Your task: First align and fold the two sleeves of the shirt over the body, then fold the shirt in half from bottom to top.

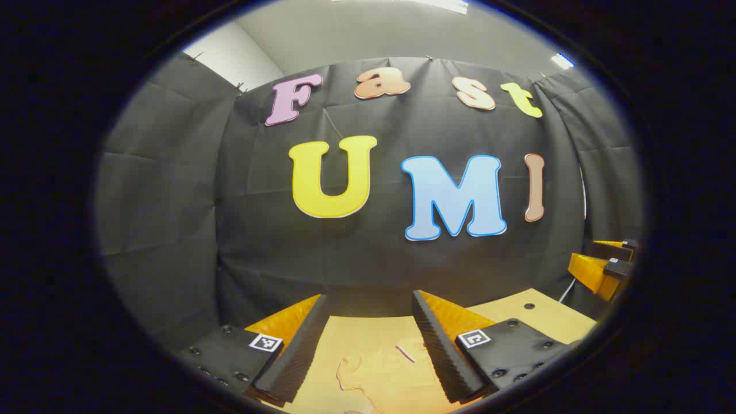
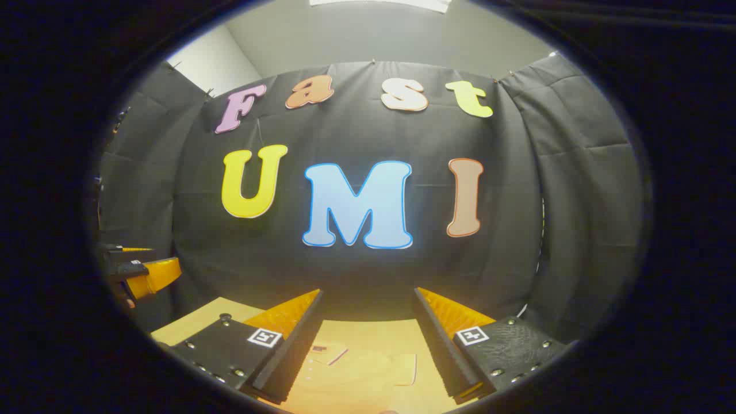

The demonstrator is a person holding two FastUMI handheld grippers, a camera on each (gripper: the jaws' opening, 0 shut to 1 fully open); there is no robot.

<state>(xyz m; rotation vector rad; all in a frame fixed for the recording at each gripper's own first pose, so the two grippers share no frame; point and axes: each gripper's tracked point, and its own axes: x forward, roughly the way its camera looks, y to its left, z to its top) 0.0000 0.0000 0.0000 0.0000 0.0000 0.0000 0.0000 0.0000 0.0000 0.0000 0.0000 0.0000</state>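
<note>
In the left gripper view, the left gripper is held level above a wooden table, its two fingers spread wide with nothing between them. Below the gap lies the shirt, a pale peach garment that nearly matches the tabletop; one wavy edge and a short pink mark near the far finger are all that set it apart. The lower rim of the view cuts the fabric off, so its sleeves and overall lay cannot be made out. At the right edge of this view, the right gripper juts in well above the table, only partly seen; its jaws cannot be read from here.

In the right gripper view, the right gripper also hangs over the table with its fingers parted and gripping nothing. The shirt shows beneath as faint folds and thin pink edges, with a small dark tag just beside the left-hand finger; again the cloth runs out of sight at the bottom. The left gripper pokes in at the far left of this view, dim and cropped. Neither gripper appears to touch the shirt. Black cloth walls the booth behind, under a pale ceiling.
</note>
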